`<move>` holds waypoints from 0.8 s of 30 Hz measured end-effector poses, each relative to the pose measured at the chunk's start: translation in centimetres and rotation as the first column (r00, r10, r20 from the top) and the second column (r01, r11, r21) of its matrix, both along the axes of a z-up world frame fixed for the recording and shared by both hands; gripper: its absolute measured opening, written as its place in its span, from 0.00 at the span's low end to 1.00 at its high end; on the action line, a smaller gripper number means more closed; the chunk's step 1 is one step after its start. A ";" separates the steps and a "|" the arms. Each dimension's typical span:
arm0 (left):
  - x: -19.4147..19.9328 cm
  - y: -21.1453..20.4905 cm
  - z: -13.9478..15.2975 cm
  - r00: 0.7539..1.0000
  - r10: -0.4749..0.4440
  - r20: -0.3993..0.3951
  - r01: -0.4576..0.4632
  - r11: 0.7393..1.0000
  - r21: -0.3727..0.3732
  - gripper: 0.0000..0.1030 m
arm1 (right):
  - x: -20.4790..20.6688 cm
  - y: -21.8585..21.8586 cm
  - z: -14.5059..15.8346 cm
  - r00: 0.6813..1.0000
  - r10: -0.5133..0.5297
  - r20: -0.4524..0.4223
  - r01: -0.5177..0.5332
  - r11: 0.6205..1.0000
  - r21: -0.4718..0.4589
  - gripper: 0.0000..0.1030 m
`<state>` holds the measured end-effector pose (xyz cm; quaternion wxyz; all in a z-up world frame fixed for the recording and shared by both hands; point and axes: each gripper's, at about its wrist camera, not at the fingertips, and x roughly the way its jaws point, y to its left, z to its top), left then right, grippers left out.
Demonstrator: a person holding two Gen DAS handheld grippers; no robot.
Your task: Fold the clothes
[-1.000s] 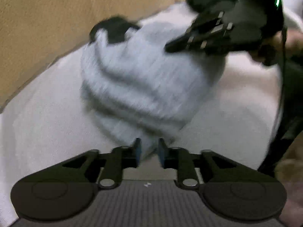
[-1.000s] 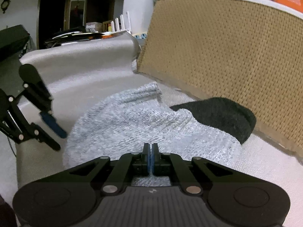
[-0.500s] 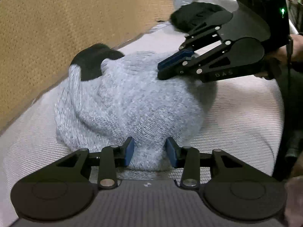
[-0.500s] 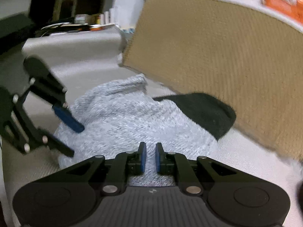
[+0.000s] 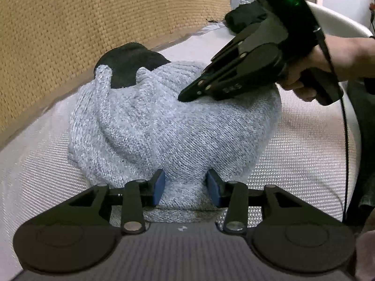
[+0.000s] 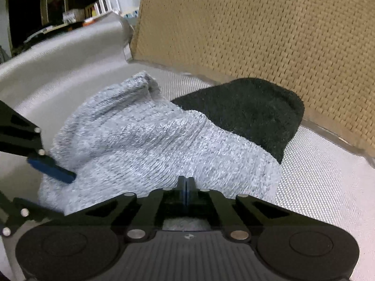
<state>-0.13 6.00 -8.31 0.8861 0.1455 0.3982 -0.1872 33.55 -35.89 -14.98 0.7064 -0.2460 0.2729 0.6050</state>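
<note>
A grey knit sock (image 5: 164, 121) with a black end (image 5: 131, 63) lies bunched on a white woven seat (image 5: 304, 140). My left gripper (image 5: 186, 187) is open, and the sock's near edge sits between its blue pads without being squeezed. My right gripper (image 5: 185, 97) is shut and its tip rests on top of the sock. In the right wrist view the shut right gripper (image 6: 186, 182) touches the sock (image 6: 152, 145), and I see no cloth between its pads. The black end (image 6: 246, 112) lies at the far right. The left gripper (image 6: 66, 195) stands open at the sock's left edge.
A tan woven backrest (image 5: 93, 23) rises right behind the sock, also seen as the backrest (image 6: 281, 46). A second black bundle (image 5: 246, 16) lies far back on the seat. A person's hand (image 5: 328, 65) holds the right gripper, with a cable (image 5: 344, 140) hanging down.
My left gripper has opened wider around the sock's edge. My right gripper opened slightly half a second ago, then shut again and dropped onto the sock's top.
</note>
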 end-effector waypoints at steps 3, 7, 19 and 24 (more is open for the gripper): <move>0.2 0.1 -0.1 1.000 0.004 0.002 -0.004 1.000 -0.010 0.44 | 0.4 0.3 -0.1 0.999 -0.014 -0.030 0.014 1.000 -0.009 0.00; 0.2 0.1 -0.2 1.000 0.003 0.007 -0.002 1.000 -0.012 0.45 | 0.3 -0.5 0.2 0.999 -0.024 -0.039 0.025 1.000 0.013 0.00; -0.4 0.1 -0.2 1.000 -0.011 0.018 0.011 1.000 0.006 0.46 | -1.5 -4.8 2.8 0.999 0.036 -0.010 -0.035 0.994 0.100 0.16; -0.3 0.3 -0.3 1.000 -0.010 0.014 0.010 1.000 -0.007 0.46 | -2.5 -7.0 4.1 0.997 0.075 0.013 -0.076 0.987 0.143 0.44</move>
